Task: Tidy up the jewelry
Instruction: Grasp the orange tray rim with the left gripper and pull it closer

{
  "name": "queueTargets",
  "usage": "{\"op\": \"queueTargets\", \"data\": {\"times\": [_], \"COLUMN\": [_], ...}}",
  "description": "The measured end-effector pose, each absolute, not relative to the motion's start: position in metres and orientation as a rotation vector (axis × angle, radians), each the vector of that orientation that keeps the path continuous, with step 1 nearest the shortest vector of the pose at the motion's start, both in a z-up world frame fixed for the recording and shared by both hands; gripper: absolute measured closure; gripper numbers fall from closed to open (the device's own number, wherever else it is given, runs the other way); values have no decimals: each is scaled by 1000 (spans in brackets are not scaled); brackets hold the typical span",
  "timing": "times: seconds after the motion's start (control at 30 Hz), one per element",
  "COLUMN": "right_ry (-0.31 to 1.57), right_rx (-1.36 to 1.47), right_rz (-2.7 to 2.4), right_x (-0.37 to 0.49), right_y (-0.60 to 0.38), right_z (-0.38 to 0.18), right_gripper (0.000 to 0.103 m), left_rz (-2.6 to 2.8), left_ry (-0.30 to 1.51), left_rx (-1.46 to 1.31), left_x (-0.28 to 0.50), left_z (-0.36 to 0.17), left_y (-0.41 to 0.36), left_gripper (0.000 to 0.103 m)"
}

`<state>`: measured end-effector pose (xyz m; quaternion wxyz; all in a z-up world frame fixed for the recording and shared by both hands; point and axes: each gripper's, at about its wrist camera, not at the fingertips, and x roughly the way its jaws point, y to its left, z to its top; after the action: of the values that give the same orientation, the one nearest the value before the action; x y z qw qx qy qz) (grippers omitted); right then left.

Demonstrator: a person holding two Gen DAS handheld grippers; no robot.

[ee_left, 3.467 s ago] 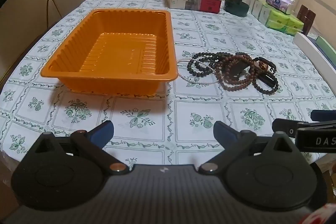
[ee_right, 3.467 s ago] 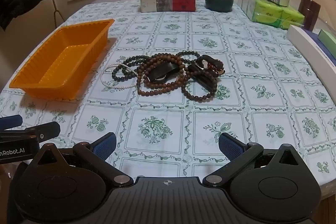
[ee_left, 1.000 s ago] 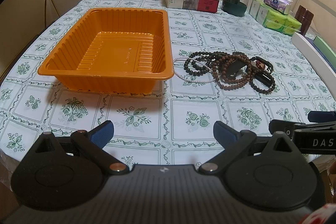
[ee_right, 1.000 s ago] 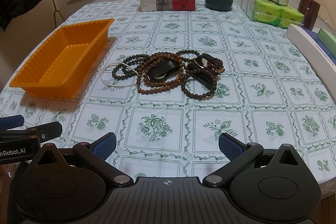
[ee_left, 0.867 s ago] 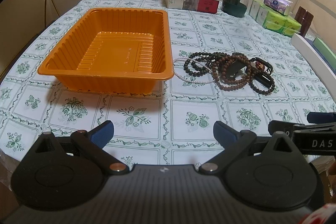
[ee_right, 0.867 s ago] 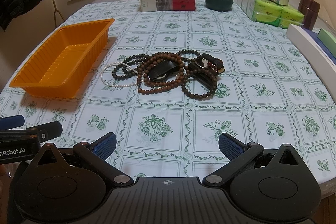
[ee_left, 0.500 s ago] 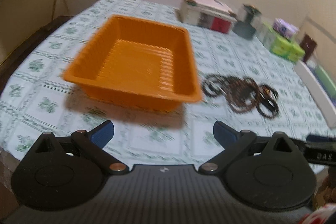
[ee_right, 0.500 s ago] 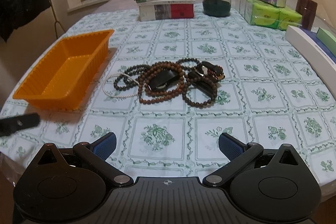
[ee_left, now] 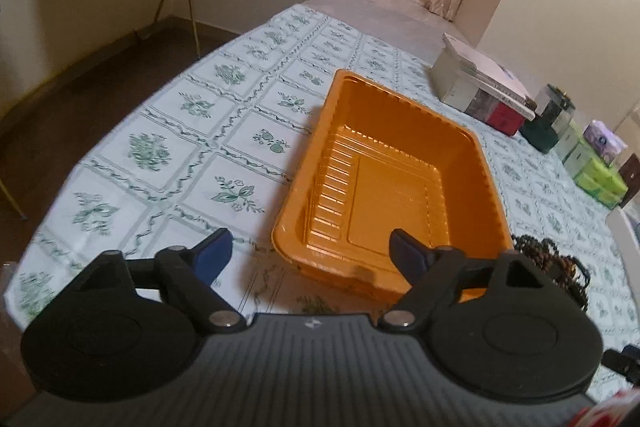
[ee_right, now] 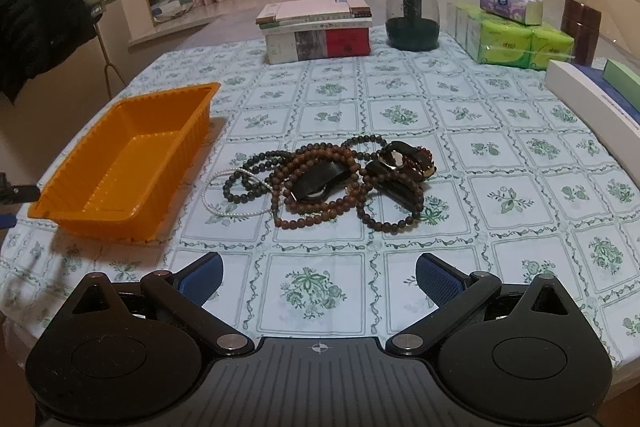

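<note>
right gripper (ee_right: 318, 277) wide apart over bare tablecloth (ee_right: 500, 155), left gripper (ee_left: 310, 253) jaws just closing partway, nothing between them, at near corner of empty orange tray (ee_left: 486, 175), tangled bead jewelry (ee_right: 320, 183) right of tray, books (ee_right: 318, 31) beyond

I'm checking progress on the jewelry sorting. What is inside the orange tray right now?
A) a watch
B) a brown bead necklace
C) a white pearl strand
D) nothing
D: the orange tray shows only its bare ribbed floor, while the pile of bead strands and the pearl strand lie on the tablecloth beside it.
</note>
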<state>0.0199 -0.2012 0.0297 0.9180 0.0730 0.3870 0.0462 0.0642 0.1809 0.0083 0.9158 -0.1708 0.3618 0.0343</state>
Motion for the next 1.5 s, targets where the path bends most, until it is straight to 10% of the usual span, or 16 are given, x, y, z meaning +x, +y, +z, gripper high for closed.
{"op": "queueTargets", "data": {"times": [0.9, 1.5], "right_ry": [871, 820], "right_rx": [83, 120], "right_rz": [107, 17], "right_x": [60, 54], "right_y": [-176, -218], "right_z": [5, 6], "right_gripper": [1, 1], "left_rz": [-18, 14], "left_ry": [820, 783], "left_rx": [-340, 218], "left_x": [112, 100], "left_z": [-30, 19], "left_y": [186, 103], "left_gripper": [95, 100]}}
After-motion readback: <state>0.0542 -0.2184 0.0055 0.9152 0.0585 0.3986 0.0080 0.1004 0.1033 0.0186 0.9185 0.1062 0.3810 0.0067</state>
